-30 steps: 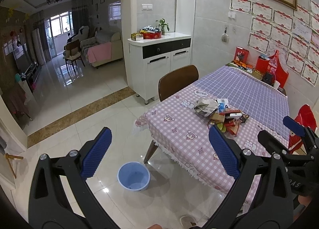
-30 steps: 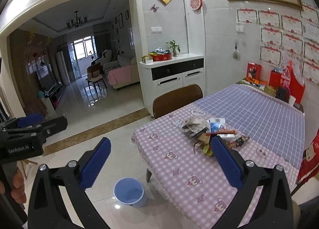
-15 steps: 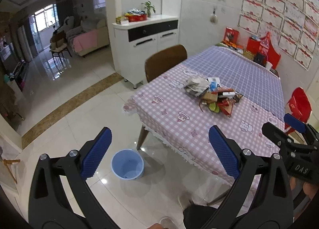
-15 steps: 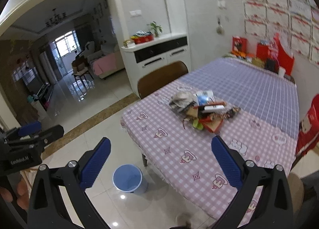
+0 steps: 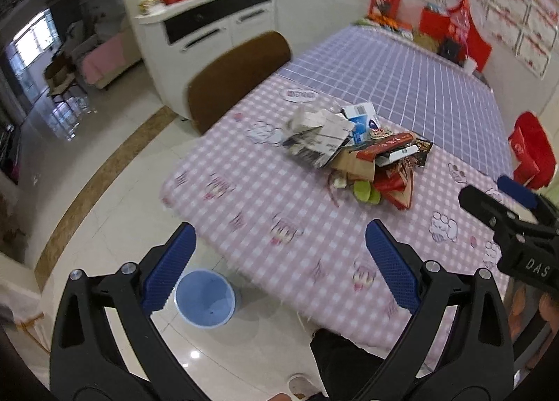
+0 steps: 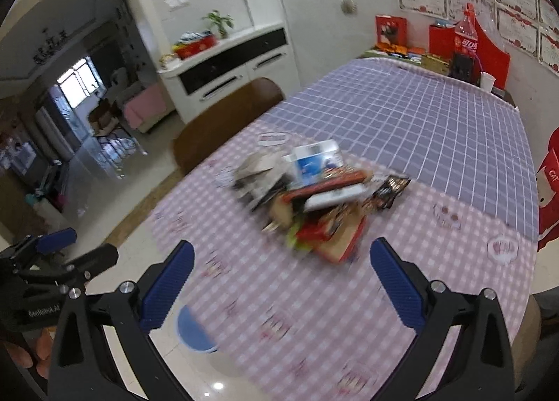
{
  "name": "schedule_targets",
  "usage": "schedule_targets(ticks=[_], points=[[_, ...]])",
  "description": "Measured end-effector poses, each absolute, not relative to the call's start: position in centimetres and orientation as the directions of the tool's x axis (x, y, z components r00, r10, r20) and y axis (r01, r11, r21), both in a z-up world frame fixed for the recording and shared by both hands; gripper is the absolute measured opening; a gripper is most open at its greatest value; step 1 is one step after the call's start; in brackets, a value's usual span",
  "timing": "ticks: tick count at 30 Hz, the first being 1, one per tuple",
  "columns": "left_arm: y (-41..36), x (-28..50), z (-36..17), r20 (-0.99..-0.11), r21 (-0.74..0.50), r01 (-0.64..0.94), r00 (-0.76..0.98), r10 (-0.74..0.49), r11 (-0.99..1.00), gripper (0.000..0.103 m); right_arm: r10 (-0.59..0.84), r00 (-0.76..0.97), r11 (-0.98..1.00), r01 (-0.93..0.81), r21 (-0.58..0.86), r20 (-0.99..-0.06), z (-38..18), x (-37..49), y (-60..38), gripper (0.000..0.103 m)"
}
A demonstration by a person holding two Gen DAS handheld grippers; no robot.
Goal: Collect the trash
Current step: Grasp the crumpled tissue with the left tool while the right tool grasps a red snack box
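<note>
A heap of trash (image 5: 360, 153), with crumpled paper, small boxes and wrappers, lies on the table's pink checked cloth (image 5: 279, 198); it also shows in the right wrist view (image 6: 314, 198). A blue bin (image 5: 205, 298) stands on the floor by the table's near corner, partly hidden in the right wrist view (image 6: 194, 331). My left gripper (image 5: 279, 247) is open and empty, above the table edge and bin. My right gripper (image 6: 281, 268) is open and empty, over the cloth short of the heap.
A brown chair (image 5: 237, 69) stands at the table's far side, a white cabinet (image 5: 209, 27) behind it. Red bags and a bottle (image 6: 466, 37) stand at the table's far end. A red chair (image 5: 532, 149) is at the right. Glossy tiled floor (image 5: 115, 198) lies left.
Both grippers have moved forward and tilted down toward the table; the trash heap looms larger and nearer. Both stay open and empty.
</note>
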State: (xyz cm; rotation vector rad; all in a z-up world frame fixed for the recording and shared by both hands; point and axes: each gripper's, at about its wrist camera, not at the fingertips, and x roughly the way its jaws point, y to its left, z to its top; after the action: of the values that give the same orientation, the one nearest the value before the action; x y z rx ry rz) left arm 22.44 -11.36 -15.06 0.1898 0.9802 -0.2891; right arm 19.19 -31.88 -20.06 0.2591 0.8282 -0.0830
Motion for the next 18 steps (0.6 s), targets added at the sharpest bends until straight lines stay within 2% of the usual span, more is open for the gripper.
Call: schedule_targets(ticks=[4,10,18], points=[[-16.4,28.7,-18.0,-0.868,0.058,0.389,0.475,-0.146,0.919,0.095,0.005,0.641,0.952,0.231,0.199,-0.767,-22.4,24.3,-36.0,0.098],[-22.5,35.2,-22.7,-0.902,0.079,0.455,0.411,-0.13,0.887,0.086,-0.021,0.591,0.92,0.327,0.215,-0.807,-25.7,29.7,-41.3,0.098],[-26.3,40.3,-28.0,-0.926,0.159,0.507,0.375,-0.051,0.847,0.084,0.003,0.549,0.883,0.391,0.26,-0.836,-28.8,32.7,-44.4,0.098]])
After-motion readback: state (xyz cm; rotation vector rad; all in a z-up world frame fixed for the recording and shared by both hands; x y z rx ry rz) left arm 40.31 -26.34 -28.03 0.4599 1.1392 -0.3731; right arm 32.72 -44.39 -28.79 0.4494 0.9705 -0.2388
